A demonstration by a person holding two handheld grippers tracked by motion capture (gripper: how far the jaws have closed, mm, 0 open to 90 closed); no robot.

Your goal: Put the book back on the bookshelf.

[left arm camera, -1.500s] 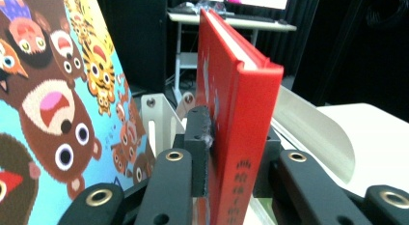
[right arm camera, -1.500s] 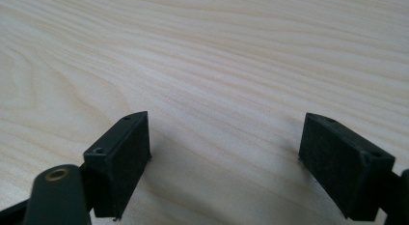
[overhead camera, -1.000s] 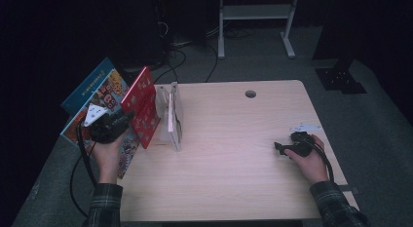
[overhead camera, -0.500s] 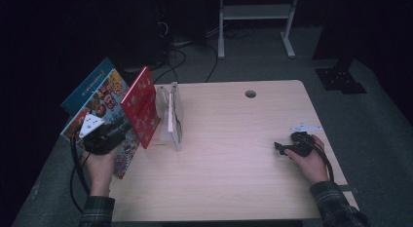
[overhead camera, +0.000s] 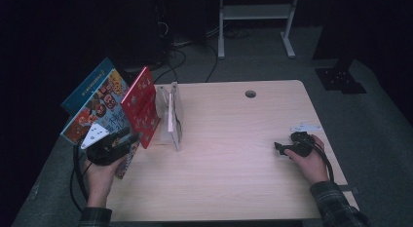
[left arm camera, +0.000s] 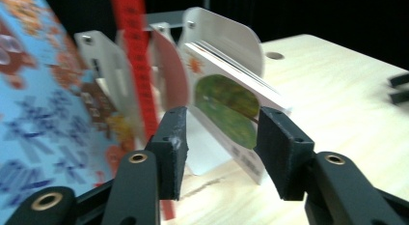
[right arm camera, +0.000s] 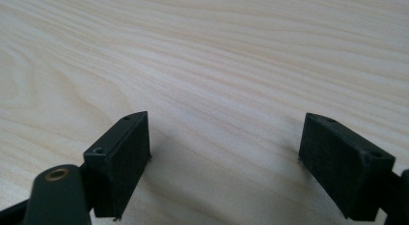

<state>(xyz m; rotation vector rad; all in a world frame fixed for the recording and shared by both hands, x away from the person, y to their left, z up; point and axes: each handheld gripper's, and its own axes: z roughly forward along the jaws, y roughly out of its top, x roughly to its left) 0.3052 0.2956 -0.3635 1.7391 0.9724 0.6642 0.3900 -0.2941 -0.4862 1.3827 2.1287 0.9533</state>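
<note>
While the left hand-held gripper (overhead camera: 132, 138) hangs at the left edge of the surface (overhead camera: 234, 173), its jaws stand partly apart and have just been opening, with nothing pressed between the pads. In the left gripper view, the left hand-held gripper (left arm camera: 219, 147) looks along its 2 black jaws at the books: the red book (left arm camera: 137, 65) stands on edge just beyond the left-hand jaw, and a thin white book with a green picture (left arm camera: 226, 106) leans in the white book rack (left arm camera: 226, 36), framed by the gap between the jaws but beyond their tips. From the high view, the red book (overhead camera: 141, 106) is tilted against the left side of the rack (overhead camera: 174, 115), and a large blue picture book (overhead camera: 95, 107) leans outward behind it, past the edge of the surface. The thin white book sits between the rack's white dividers.

The right hand-held gripper (overhead camera: 282, 148) lies low near the right side of the surface, well apart from the books, held in the person's right hand (overhead camera: 307, 156). In the right gripper view its jaws are wide apart with bare wood grain between them and nothing in their hold.
</note>
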